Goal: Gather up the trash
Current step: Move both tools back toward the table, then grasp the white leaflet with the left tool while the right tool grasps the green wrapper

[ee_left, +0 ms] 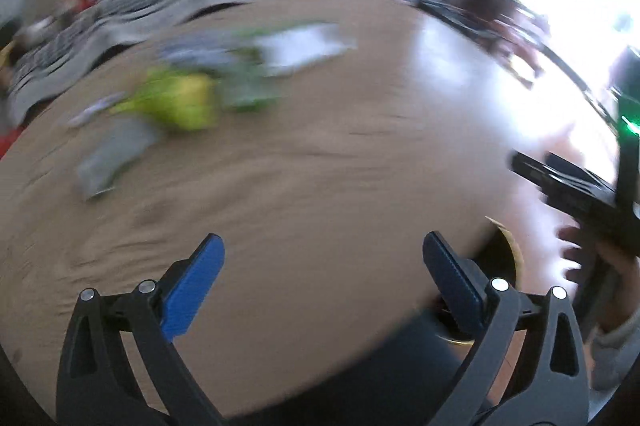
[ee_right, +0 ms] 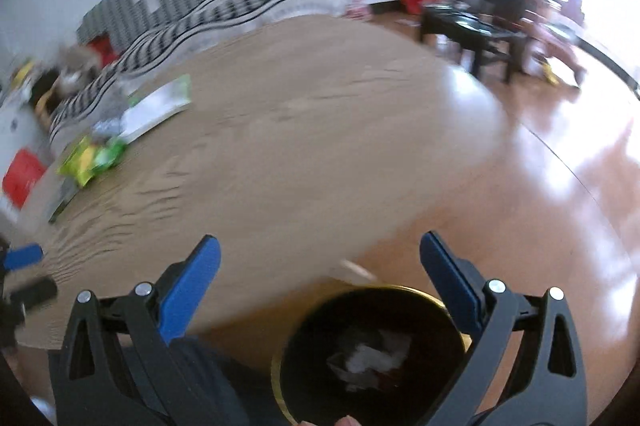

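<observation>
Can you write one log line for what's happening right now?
left gripper: open, empty | right gripper: open, empty | bin: paper inside | wrappers: on table

- The wrappers lie in a cluster on the desk, toward its far left part.
- A flat packet lies on the desk just behind the wrappers.
- The bin stands on the floor before the desk's near edge.
- Paper lies in the bin.
- A sofa stands behind the desk.
</observation>
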A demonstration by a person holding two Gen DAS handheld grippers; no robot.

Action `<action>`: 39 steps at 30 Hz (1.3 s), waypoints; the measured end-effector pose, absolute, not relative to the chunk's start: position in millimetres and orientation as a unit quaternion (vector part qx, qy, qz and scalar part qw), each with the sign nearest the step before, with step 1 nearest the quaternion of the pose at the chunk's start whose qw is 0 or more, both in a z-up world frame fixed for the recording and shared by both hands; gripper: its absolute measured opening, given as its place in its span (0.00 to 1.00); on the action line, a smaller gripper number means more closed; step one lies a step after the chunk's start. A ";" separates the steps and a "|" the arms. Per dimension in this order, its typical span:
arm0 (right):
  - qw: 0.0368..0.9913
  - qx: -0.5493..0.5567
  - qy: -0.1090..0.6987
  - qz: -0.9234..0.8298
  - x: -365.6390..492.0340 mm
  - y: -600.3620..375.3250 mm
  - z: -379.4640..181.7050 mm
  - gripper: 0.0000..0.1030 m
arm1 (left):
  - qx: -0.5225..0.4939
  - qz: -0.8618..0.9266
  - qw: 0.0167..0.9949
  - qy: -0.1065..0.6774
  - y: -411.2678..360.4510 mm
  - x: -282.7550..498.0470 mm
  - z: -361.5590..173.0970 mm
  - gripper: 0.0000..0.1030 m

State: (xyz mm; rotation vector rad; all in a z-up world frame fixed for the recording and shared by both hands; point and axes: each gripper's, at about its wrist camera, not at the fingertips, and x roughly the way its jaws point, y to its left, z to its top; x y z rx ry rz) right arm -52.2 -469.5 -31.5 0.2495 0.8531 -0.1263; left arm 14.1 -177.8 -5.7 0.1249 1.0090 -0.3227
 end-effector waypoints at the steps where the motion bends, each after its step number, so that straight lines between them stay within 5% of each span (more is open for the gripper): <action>1: 0.901 0.112 0.415 -0.053 -42.6 -454.0 -31.1 0.93 | 0.057 -0.128 0.864 0.483 -157.6 21.5 -6.2 0.94; 11: 0.912 0.046 0.407 0.006 58.6 -348.9 2.9 0.93 | 0.060 -0.016 0.858 0.510 -29.8 87.5 -26.8 0.94; 27: 0.890 0.013 0.456 0.023 144.6 -265.2 -32.5 0.93 | 0.132 -0.084 0.842 0.517 -33.0 150.9 -49.2 0.94; 39: 0.885 0.010 0.465 0.031 147.8 -263.4 -52.6 0.88 | 0.092 -0.137 0.848 0.504 -37.9 165.9 -55.2 0.94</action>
